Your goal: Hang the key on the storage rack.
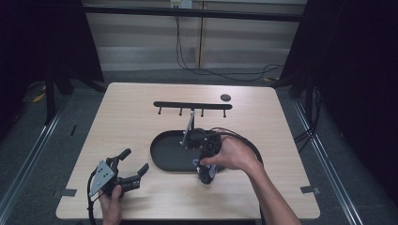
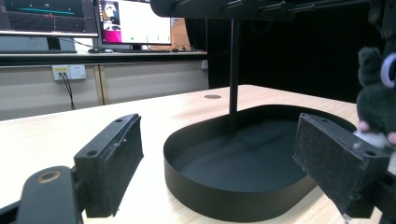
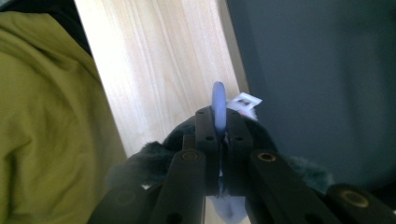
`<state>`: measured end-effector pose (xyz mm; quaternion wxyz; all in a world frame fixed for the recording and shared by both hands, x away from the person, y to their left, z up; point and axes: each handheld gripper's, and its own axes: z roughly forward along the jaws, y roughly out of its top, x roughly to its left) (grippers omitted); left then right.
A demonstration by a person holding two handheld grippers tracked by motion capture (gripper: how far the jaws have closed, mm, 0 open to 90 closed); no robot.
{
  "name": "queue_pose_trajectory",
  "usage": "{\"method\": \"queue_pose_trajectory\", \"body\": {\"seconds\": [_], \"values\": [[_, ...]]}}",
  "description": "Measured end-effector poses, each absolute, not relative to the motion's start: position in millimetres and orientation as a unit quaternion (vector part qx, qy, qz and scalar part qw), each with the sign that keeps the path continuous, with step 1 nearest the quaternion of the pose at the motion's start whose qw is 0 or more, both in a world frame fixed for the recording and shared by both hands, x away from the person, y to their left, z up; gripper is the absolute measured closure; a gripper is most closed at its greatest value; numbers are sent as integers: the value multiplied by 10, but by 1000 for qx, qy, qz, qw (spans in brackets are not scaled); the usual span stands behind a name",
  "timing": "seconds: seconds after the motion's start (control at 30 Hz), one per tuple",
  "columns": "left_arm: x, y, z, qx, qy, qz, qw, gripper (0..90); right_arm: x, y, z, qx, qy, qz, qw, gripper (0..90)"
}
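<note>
- The right gripper [image 1: 206,161] sits at the 4 o'clock edge of the black oval tray [image 1: 164,159], near the middle of the wooden table [image 1: 136,101]; the person's right hand [image 1: 234,153] is wrapped around it.
- In the right gripper view its jaws are pressed together on a lilac ring [image 3: 218,109] that stands up between the tips; the ring belongs to a dark furry plush toy [image 3: 154,156] that bulges out on both sides of the jaws.
- A small white tag [image 3: 245,100] on the toy pokes out at 1 o'clock from the ring.
- In the left gripper view the toy shows at 3 o'clock, over the tray's rim.
- The left gripper [image 1: 129,166] rests on the table at 8 o'clock from the tray, well apart from it, held by the left hand [image 1: 111,201]; its jaws stand wide apart with nothing between them.
- A black hook rack [image 1: 192,106] on a thin post rises from the tray at 12 o'clock.
</note>
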<state>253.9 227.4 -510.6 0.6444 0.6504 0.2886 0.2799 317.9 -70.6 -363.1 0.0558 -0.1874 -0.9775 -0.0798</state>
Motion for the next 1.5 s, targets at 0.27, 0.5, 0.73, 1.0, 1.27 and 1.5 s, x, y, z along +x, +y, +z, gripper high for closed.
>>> {"method": "queue_pose_trajectory", "body": {"seconds": [0.27, 0.5, 0.73, 1.0, 1.27, 1.5], "values": [[2538, 2274, -5106, 650, 290, 281, 644, 154, 3232, -749, -3462, -191, -976, -93, 46, 871], [2536, 2273, -5106, 649, 291, 280, 644, 154, 3289, -779, -3364, -185, -977, -99, 36, 872], [2539, 2274, -5106, 650, 289, 281, 644, 154, 3339, -775, -3266, -184, -977, -103, 29, 872], [2537, 2273, -5106, 649, 291, 280, 645, 154, 3465, -748, -3153, -177, -978, -111, 7, 872], [2537, 2273, -5106, 649, 291, 280, 644, 154, 3642, -785, -3087, -182, -978, -102, 5, 871], [2537, 2274, -5106, 649, 291, 280, 644, 154, 3745, -804, -3052, -185, -978, -91, 1, 871]]}}
